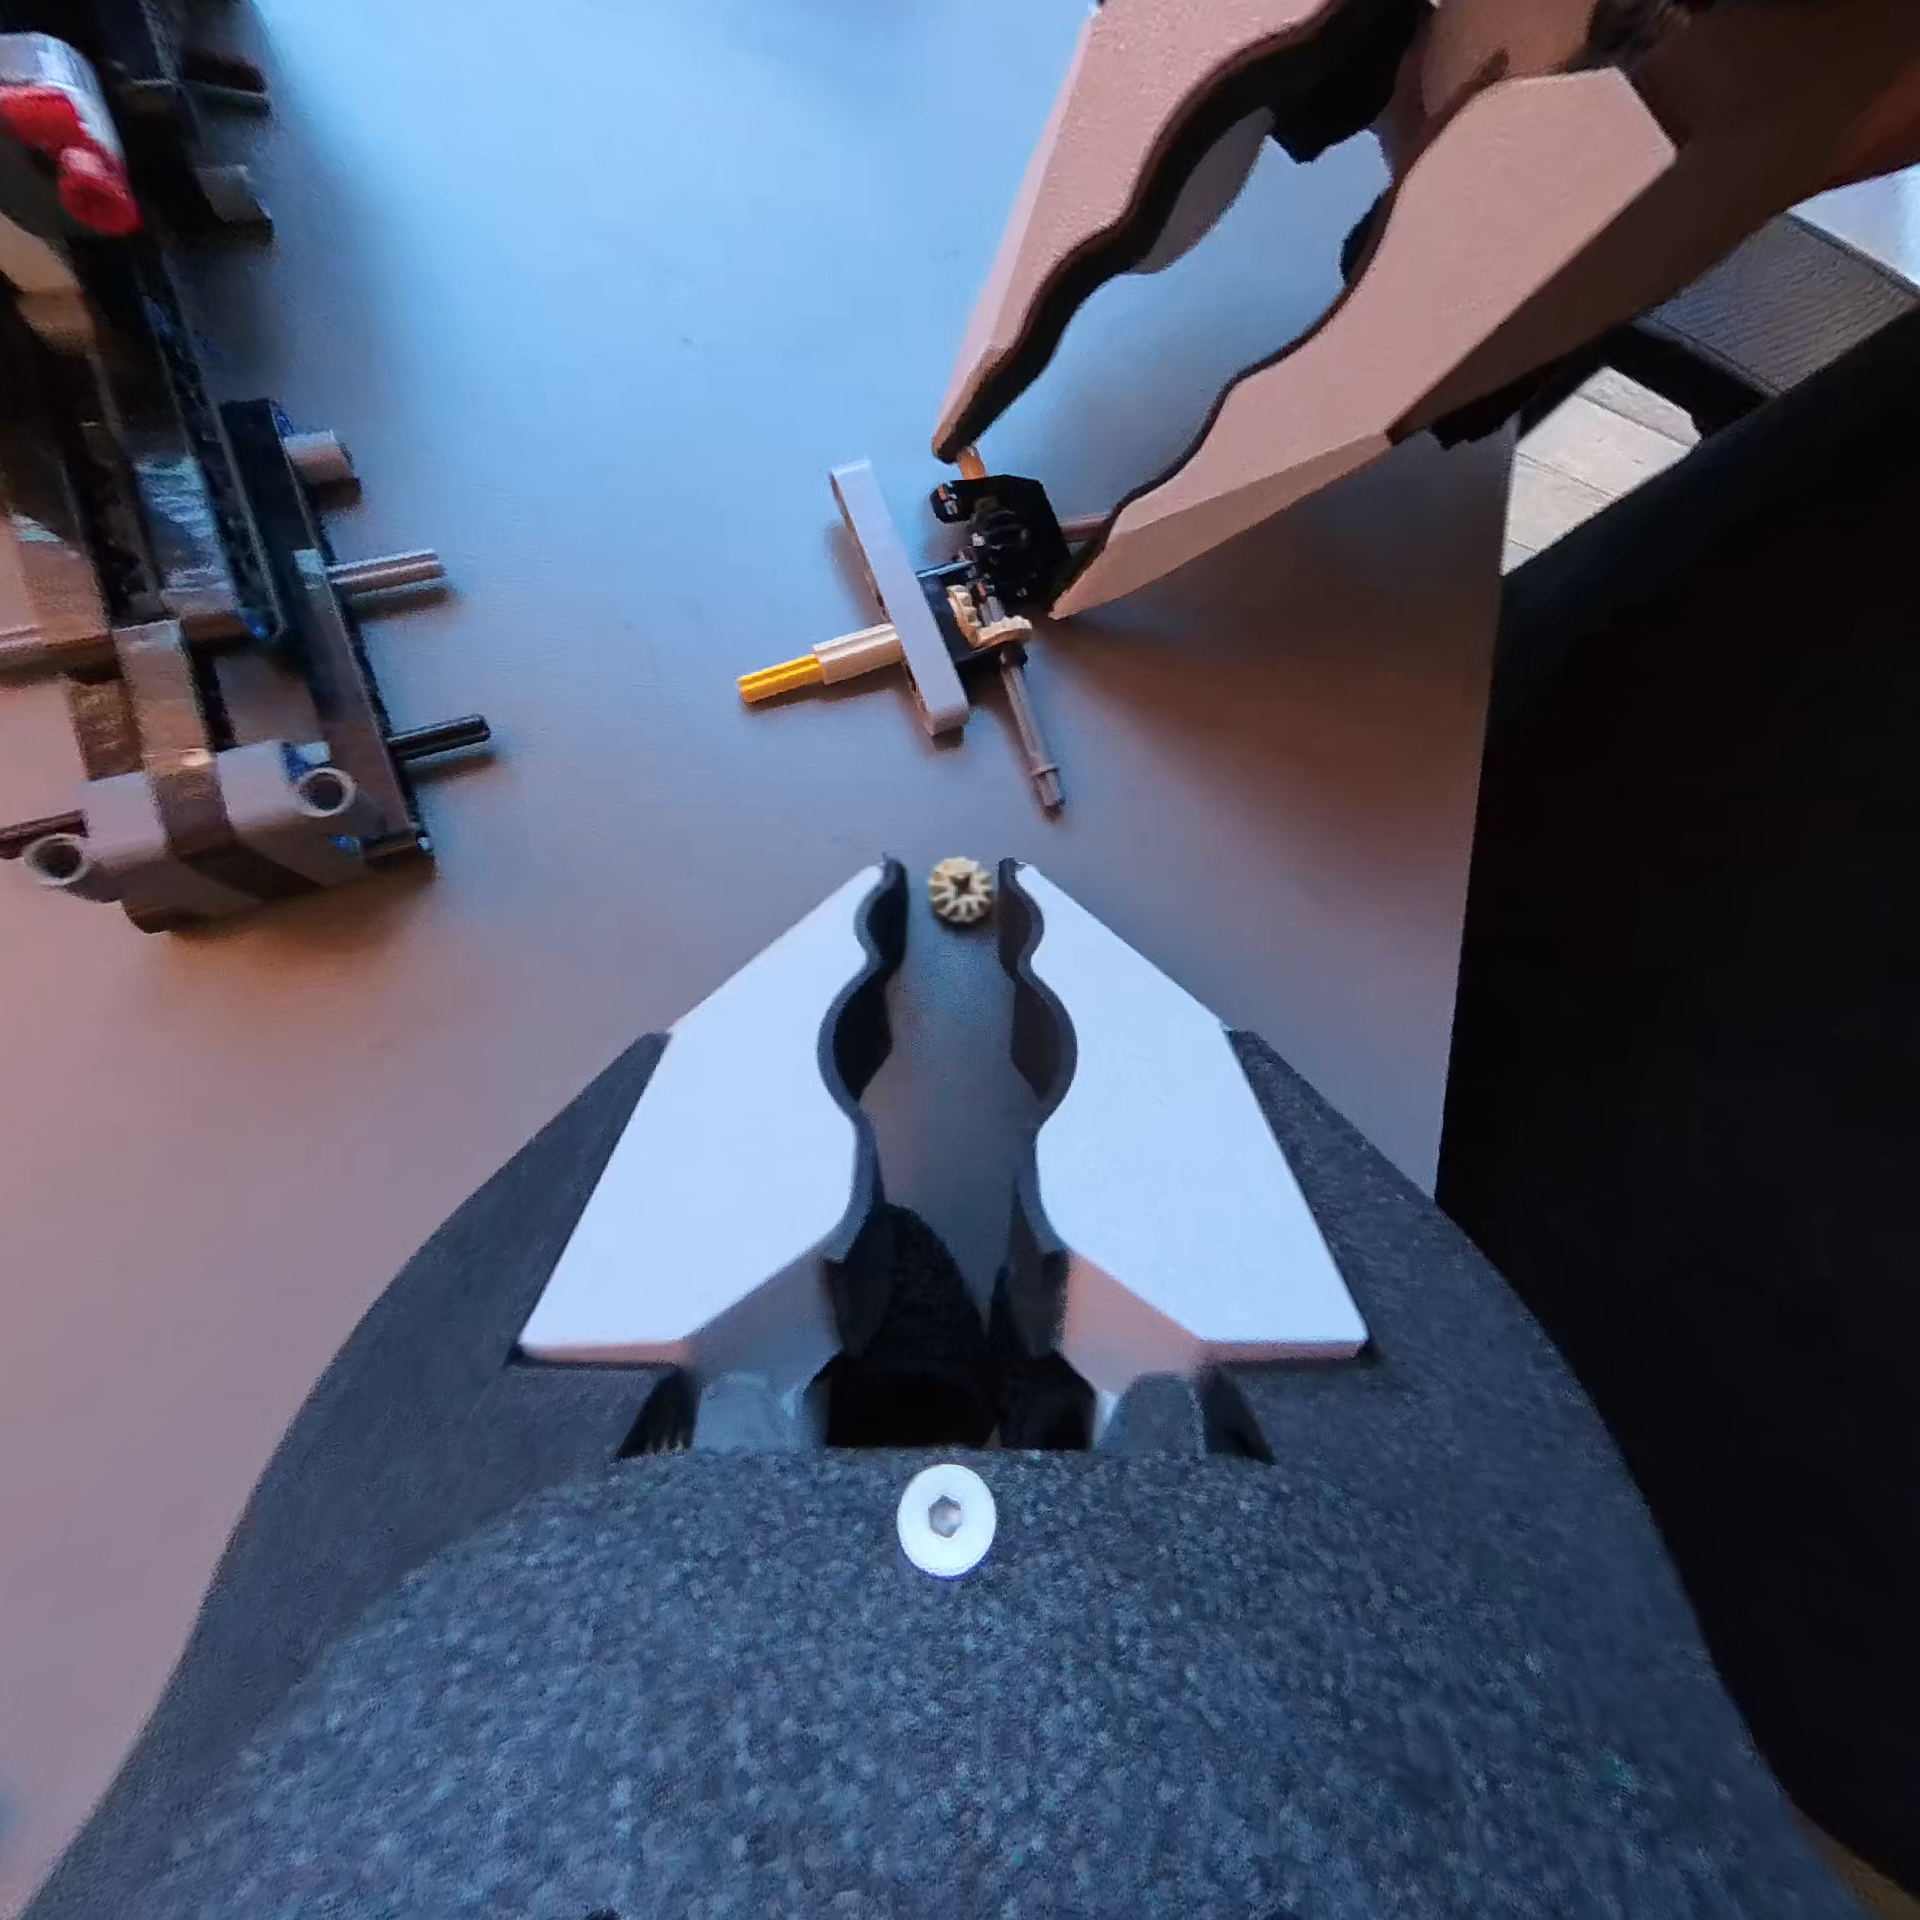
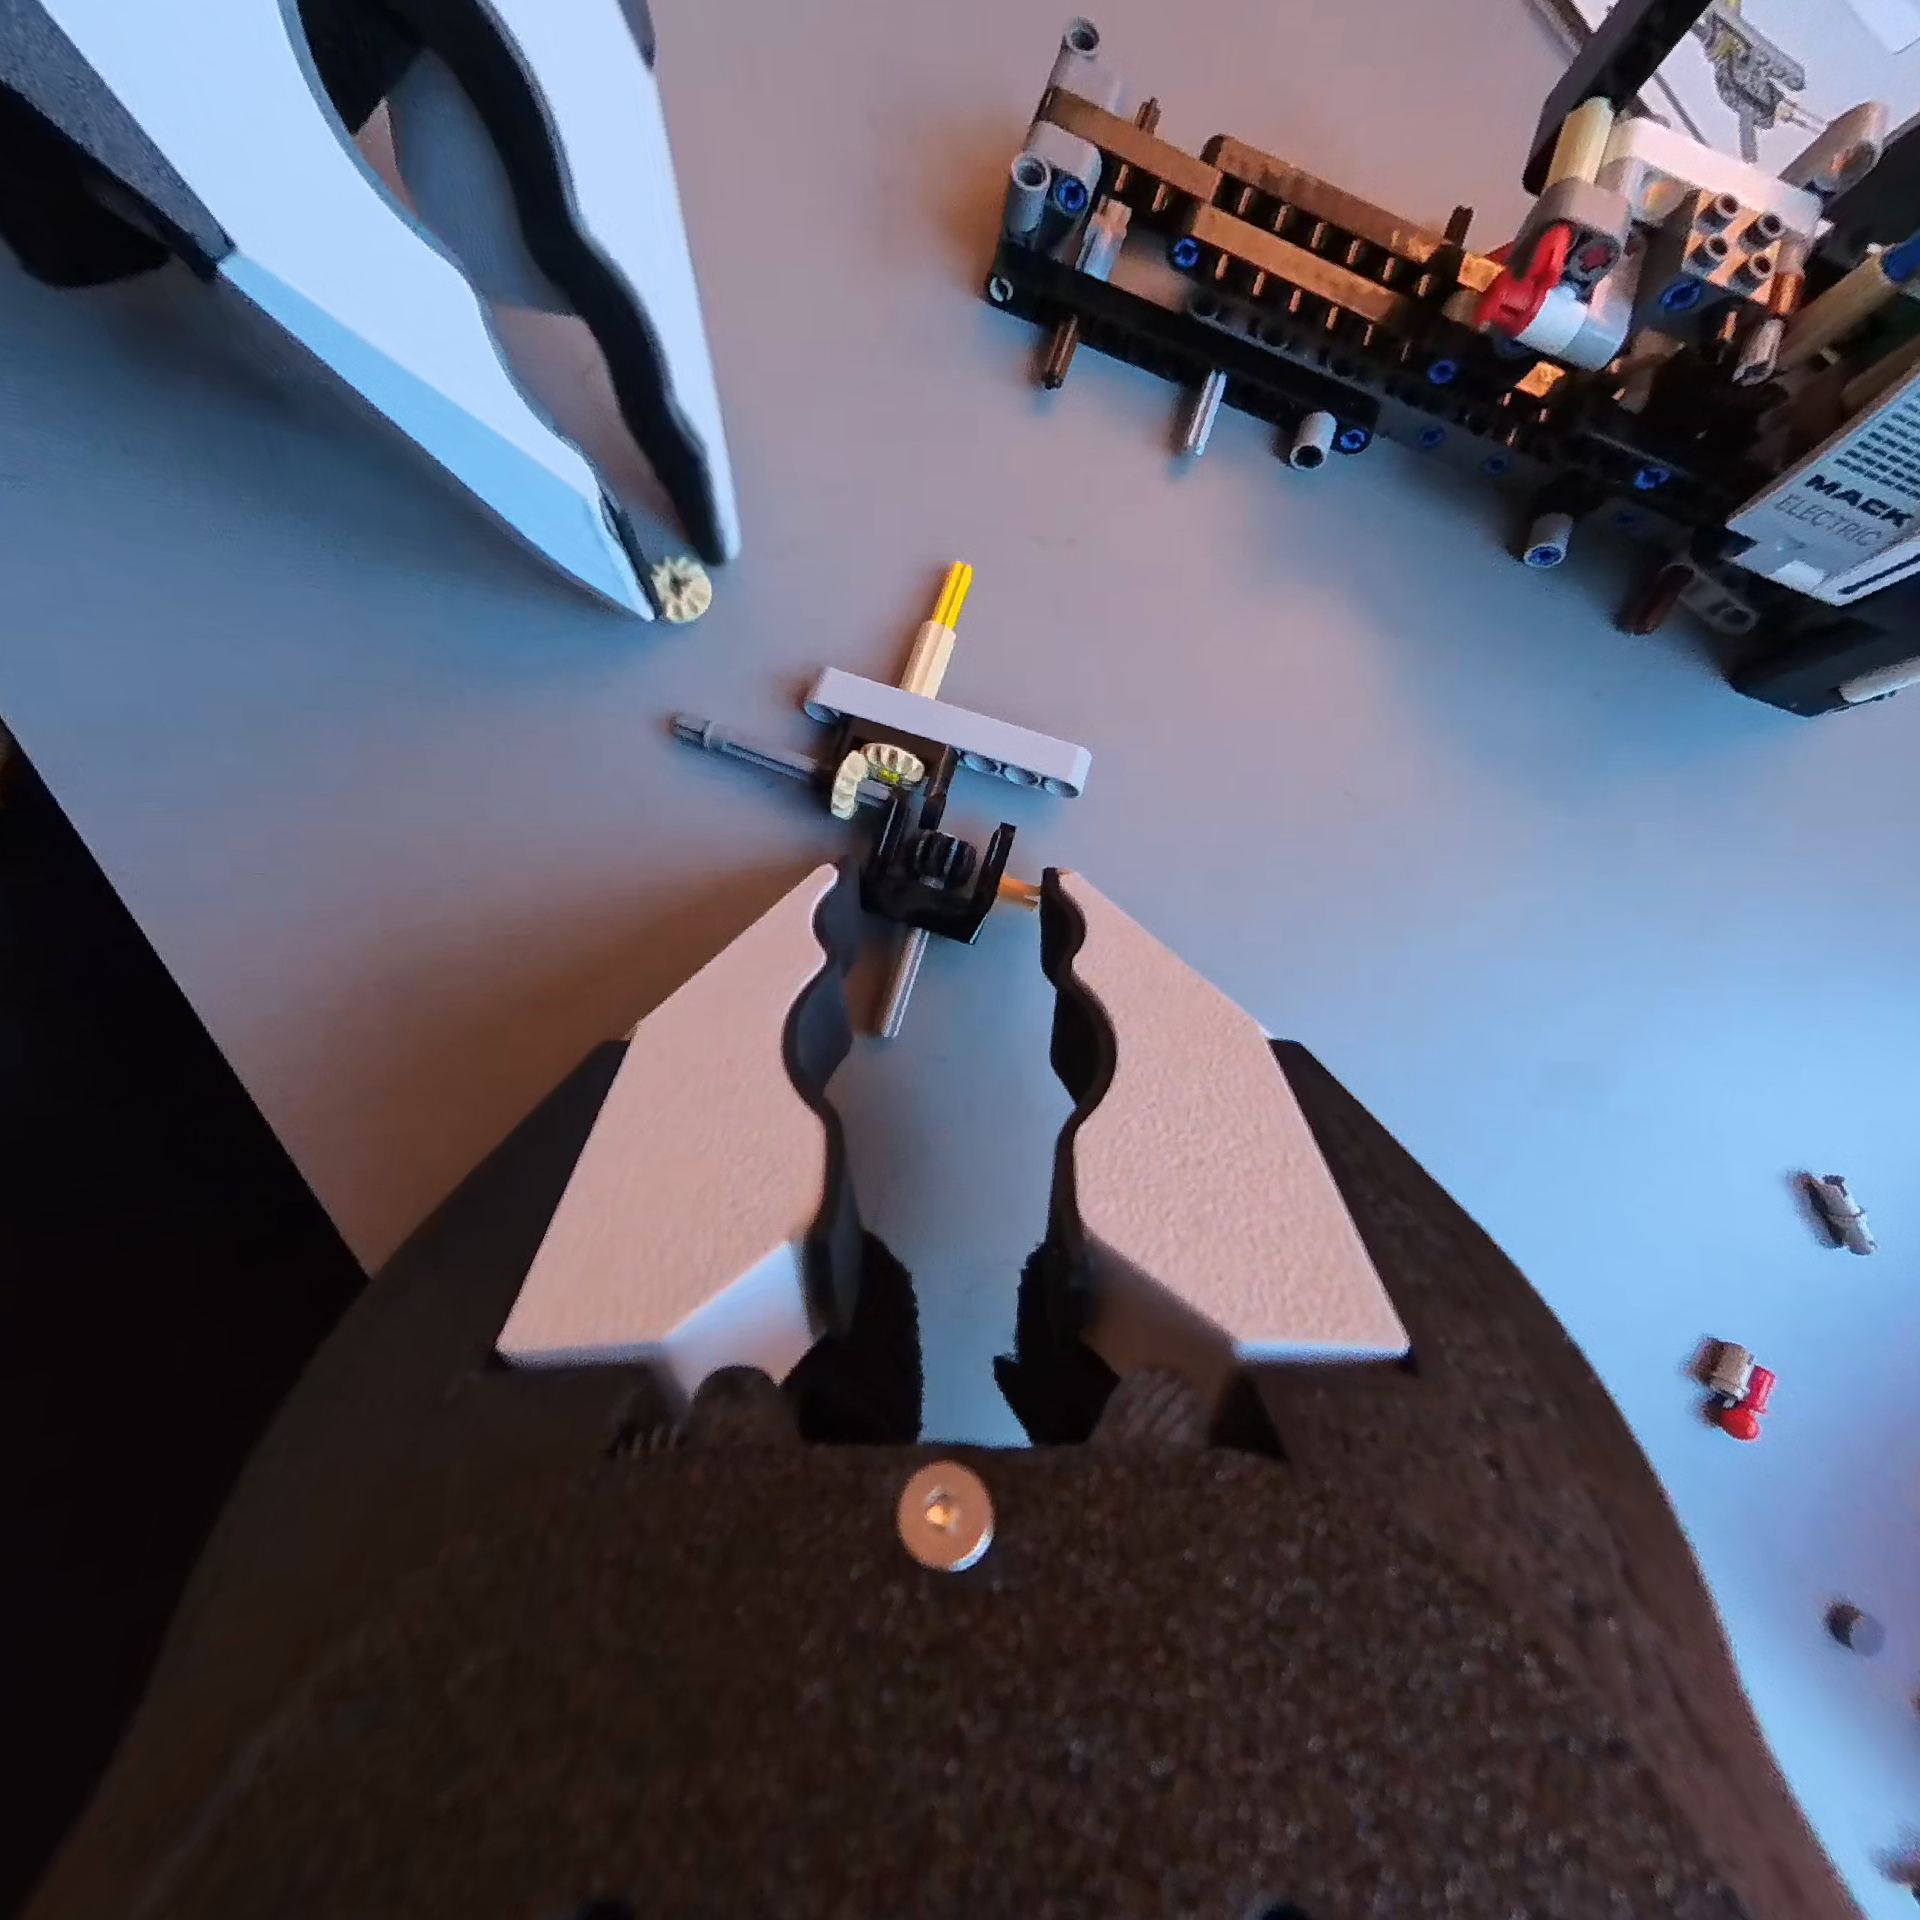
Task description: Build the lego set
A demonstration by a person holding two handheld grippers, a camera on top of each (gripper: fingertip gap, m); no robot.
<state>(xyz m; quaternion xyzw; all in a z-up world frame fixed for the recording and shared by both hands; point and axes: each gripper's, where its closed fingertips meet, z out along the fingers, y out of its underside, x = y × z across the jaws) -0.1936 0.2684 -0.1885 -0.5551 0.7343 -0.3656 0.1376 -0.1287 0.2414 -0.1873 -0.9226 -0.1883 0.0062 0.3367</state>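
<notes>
The left gripper (image 1: 961, 883) holds a small tan bevel gear (image 1: 961, 890) pinched between its very tips, jaws closed on it with only the gear's rim caught — a thin hold, so any twist or bump could likely flick the gear out onto the grey table (image 1: 623, 416). Just ahead of those tips lies the small sub-assembly (image 1: 940, 613), a pale grey beam crossed by a tan sleeve with a yellow axle (image 2: 951, 592) and a dark grey axle (image 1: 1034, 738) whose free end points back toward the gear. The right gripper (image 2: 940, 883) stands with its jaws apart on either side of the black gear housing (image 2: 930, 873), the left fingertip touching or nearly touching it, the right one just clear by an orange pin; it has no firm hold yet. If the gear is pushed onto the axle before that grip is firm, the light sub-assembly would probably slide or pivot away. The gear's cross hole must also line up with the axle, or it may jam and pop free — further out, the large truck chassis (image 2: 1455, 312) sits well apart, and loose pieces (image 2: 1735, 1387) lie off beside the right gripper
</notes>
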